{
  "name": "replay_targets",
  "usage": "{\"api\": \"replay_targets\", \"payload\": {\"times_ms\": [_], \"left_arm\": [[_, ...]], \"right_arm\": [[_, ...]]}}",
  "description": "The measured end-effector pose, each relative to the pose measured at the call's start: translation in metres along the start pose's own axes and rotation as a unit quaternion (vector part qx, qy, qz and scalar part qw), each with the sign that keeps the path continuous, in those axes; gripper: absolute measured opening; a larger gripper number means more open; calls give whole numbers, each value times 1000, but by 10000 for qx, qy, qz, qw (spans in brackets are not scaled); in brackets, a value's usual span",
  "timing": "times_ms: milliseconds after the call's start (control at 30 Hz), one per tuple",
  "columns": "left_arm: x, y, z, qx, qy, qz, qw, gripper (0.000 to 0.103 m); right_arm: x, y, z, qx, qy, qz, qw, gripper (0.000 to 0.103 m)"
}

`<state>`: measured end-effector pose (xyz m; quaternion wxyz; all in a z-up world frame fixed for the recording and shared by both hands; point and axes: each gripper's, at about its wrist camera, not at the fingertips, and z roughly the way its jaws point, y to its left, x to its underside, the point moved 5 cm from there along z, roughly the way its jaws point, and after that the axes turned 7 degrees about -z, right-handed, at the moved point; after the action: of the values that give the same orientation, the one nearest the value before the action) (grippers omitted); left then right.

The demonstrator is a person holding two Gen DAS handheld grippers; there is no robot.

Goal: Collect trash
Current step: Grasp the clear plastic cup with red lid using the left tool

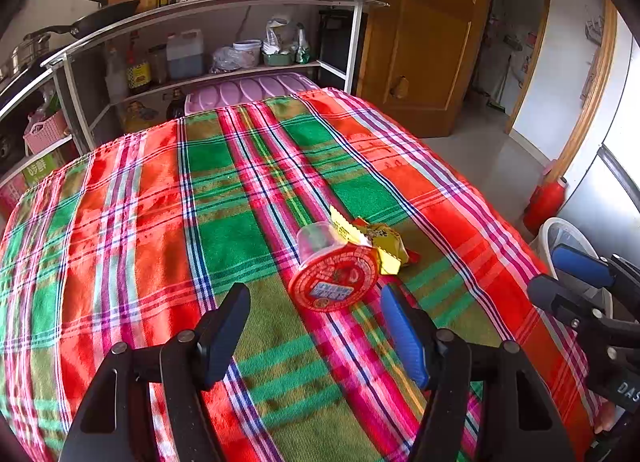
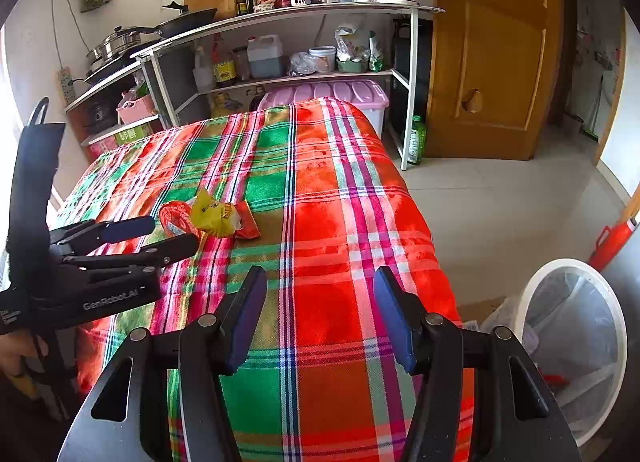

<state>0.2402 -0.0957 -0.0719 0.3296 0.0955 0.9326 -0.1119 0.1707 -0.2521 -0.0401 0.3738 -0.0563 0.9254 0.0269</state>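
Observation:
A clear plastic cup with a red printed lid (image 1: 332, 274) lies on its side on the plaid tablecloth (image 1: 160, 222), touching a crumpled yellow and red wrapper (image 1: 376, 240). My left gripper (image 1: 316, 318) is open just short of the cup, with the cup lined up between its fingers. In the right wrist view the cup (image 2: 176, 218) and wrapper (image 2: 220, 216) lie at the left, with the left gripper (image 2: 168, 234) beside them. My right gripper (image 2: 320, 298) is open and empty over the table's near right part, also visible in the left wrist view (image 1: 560, 274).
A white bin lined with a clear bag (image 2: 572, 342) stands on the floor right of the table. A red cylinder (image 2: 612, 238) stands behind it. A kitchen shelf (image 2: 280, 14) with a kettle, bottles and pans stands behind the table. A wooden door (image 2: 492, 50) is at the right.

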Motion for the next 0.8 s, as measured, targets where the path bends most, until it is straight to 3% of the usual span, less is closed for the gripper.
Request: {"api": "replay_targets", "payload": {"times_ms": [433, 500, 800], "left_arm": [[-11, 3, 13, -267, -139, -17, 9995, 67], [-10, 6, 14, -176, -67, -93, 9998, 53], [-9, 26, 2, -167, -181, -253, 9994, 52]], "right_arm": [[-1, 3, 6, 21, 54, -48, 10000, 56], [-1, 3, 7, 31, 66, -46, 10000, 56], [-4, 9, 13, -12, 99, -98, 9999, 56]]}}
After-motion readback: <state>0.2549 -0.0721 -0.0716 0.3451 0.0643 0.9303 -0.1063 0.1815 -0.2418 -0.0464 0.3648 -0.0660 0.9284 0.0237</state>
